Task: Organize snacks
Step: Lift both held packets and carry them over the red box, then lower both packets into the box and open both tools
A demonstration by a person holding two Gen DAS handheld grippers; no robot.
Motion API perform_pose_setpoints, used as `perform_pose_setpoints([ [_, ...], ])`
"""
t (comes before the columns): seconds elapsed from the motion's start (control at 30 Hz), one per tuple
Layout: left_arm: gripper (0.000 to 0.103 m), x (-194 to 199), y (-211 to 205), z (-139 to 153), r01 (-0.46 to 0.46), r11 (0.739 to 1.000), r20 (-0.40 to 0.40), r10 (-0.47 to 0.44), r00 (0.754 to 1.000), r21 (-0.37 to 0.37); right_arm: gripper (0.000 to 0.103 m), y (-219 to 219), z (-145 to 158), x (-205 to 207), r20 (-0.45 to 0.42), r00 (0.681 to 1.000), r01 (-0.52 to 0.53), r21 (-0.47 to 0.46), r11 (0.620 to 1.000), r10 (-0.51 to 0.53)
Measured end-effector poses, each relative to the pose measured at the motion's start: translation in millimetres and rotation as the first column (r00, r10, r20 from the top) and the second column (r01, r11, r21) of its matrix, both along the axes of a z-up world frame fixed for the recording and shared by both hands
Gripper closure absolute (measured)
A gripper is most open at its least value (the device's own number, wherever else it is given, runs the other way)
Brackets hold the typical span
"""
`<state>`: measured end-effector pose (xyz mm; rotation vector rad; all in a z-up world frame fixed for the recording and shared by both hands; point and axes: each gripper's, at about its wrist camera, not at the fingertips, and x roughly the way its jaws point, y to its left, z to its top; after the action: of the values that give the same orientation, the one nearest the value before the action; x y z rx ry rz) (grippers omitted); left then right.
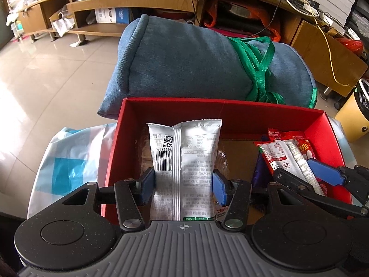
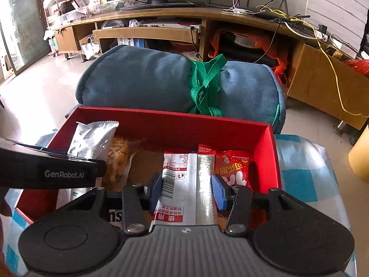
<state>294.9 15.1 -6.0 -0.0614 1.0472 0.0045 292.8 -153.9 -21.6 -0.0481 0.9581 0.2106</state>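
A red cardboard box (image 1: 175,109) (image 2: 175,121) sits on a blue-and-white checked cloth. My left gripper (image 1: 184,181) is shut on a silver snack packet (image 1: 186,152), held printed side up over the box's left half; the packet also shows in the right wrist view (image 2: 92,138). My right gripper (image 2: 186,188) is shut on a red-and-white snack packet (image 2: 182,177) over the box's right half, also in the left wrist view (image 1: 286,154). A small red packet (image 2: 233,168) lies beside it. A clear bag of brown snacks (image 2: 118,157) lies under the silver packet.
A rolled blue cushion (image 1: 184,62) tied with a green strap (image 1: 260,64) lies right behind the box. Beyond it are a tiled floor (image 1: 50,69) and a long wooden TV cabinet (image 2: 161,13) with cables. A yellow bin (image 1: 352,115) stands at the right.
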Motion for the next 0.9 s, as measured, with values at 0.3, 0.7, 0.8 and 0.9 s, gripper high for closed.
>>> perform_pose_setpoints([
  [0.3, 0.037, 1, 0, 0, -0.004, 1.0, 0.003, 0.004, 1.0, 0.0, 0.058, 1, -1, 0, -0.001, 1.0, -0.003, -0.01, 1.0, 0.003],
  [0.7, 0.029, -7, 1, 13, -0.006, 1.0, 0.036, 0.007, 0.999, -0.024, 0.057, 9, 18, -11, 0.054, 0.998, -0.011, -0.046, 0.999, 0.013],
  [0.8, 0.029, -11, 3, 17, -0.007, 0.999, 0.045, 0.009, 0.999, -0.034, 0.057, 9, 23, -14, 0.06, 0.998, -0.009, -0.043, 0.999, 0.012],
  [0.9, 0.028, -15, 4, 22, -0.005, 0.999, 0.054, 0.007, 0.999, -0.041, 0.057, 9, 27, -17, 0.069, 0.998, -0.001, -0.049, 0.999, 0.005],
])
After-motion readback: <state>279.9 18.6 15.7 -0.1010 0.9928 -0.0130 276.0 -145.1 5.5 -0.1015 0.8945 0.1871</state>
